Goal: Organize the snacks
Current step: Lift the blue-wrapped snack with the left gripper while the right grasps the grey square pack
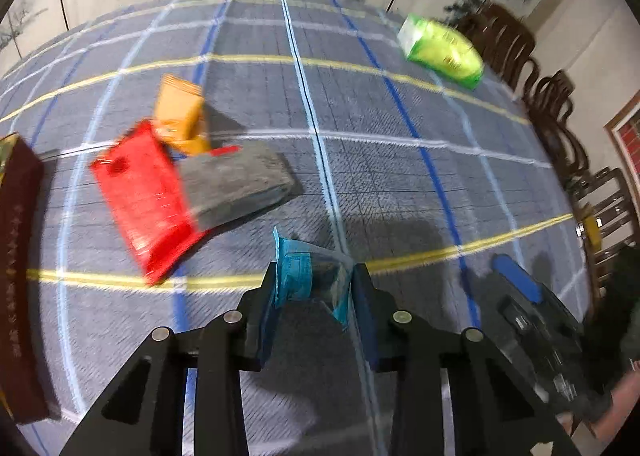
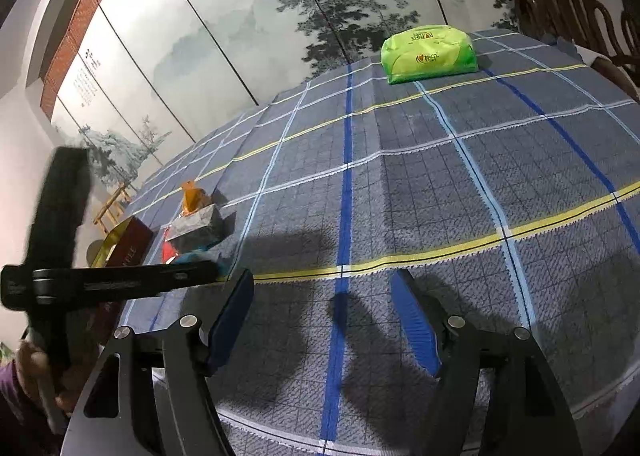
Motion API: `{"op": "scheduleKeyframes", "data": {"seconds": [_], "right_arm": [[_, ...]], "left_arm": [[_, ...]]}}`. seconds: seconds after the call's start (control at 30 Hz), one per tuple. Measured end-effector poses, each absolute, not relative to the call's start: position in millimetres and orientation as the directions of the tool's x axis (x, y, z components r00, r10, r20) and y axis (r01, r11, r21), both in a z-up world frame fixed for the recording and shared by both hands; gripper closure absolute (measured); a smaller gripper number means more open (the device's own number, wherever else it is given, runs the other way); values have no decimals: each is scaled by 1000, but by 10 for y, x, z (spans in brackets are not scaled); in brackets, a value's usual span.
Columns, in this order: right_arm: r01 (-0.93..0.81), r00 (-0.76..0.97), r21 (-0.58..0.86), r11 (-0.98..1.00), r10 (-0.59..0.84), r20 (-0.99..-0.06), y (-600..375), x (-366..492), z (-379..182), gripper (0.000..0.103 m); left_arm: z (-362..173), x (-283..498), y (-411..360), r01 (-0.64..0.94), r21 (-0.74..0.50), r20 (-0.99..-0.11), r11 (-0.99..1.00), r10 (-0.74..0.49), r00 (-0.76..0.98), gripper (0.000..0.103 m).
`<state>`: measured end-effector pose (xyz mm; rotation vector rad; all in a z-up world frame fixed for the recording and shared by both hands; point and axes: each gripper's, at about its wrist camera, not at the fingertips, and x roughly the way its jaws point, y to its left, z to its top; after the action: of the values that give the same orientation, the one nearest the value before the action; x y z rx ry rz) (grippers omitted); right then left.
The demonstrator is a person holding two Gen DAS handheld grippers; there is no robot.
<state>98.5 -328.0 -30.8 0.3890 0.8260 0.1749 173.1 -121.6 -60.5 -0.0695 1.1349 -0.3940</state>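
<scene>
Plaid tablecloth (image 2: pixel 400 183) — woven grey-blue, crossed by blue, white and yellow stripes — covers the table before a wall of painted tree panels. Left gripper (image 1: pixel 314 284): black jaws clamped on a crinkled blue snack packet (image 1: pixel 298 276), held just above the cloth; part of the wrapper is hidden between the pads. Just beyond lie a glossy red pouch (image 1: pixel 144 199), a grey rectangular pack (image 1: pixel 236 183) overlapping it, and an orange sachet (image 1: pixel 180 111) behind — all motion-blurred. A dark maroon box (image 1: pixel 18 276) is cut off at the left edge. Well apart, near the far edge, rests a puffy green package (image 2: pixel 430 53). Right gripper (image 2: pixel 324 316): blue-padded jaws apart, nothing between them, over bare cloth. Dark wooden chairs (image 1: pixel 560 127) line the right side.
</scene>
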Motion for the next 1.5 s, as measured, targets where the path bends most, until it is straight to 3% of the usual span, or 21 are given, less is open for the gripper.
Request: {"op": "scheduleKeyframes", "data": {"seconds": [0.23, 0.43, 0.53, 0.7, 0.97, 1.03, 1.07, 1.3, 1.5], "right_arm": [[-43, 633, 340, 940, 289, -718, -3133, 1026, -313, 31], [-286, 580, 304, 909, 417, -700, -2628, 1187, -113, 30], [-389, 546, 227, 893, 422, -724, -2286, 1389, -57, 24], [-401, 519, 256, 880, 448, -728, -1864, 1713, -36, 15], [-349, 494, 261, 900, 414, -764, -1635, 2148, -305, 15], [-335, 471, 266, 904, 405, -784, -1621, 2201, -386, 24], [-333, 463, 252, 909, 390, -796, -1610, 2206, -419, 41], [-306, 546, 229, 924, 367, -753, -1810, 1861, -257, 41], [-163, 601, 159, 974, 226, -767, -2200, 1586, -315, 41]], "left_arm": [[-397, 1289, -649, 272, -262, -848, 926, -356, 392, 73], [-424, 1107, -384, 255, -254, -859, 933, -339, 383, 72], [-386, 1055, -276, 244, -259, -853, 935, -340, 396, 72], [-311, 1056, -152, 233, -274, -838, 933, -351, 419, 71], [-279, 1082, -67, 247, -279, -830, 928, -362, 425, 71], [-274, 1081, -51, 246, -278, -829, 929, -361, 427, 71], [-274, 1076, -41, 244, -280, -828, 928, -362, 428, 71], [-245, 1008, 10, 246, -286, -821, 926, -369, 435, 71], [-143, 817, 95, 258, -283, -806, 924, -375, 458, 71]]}}
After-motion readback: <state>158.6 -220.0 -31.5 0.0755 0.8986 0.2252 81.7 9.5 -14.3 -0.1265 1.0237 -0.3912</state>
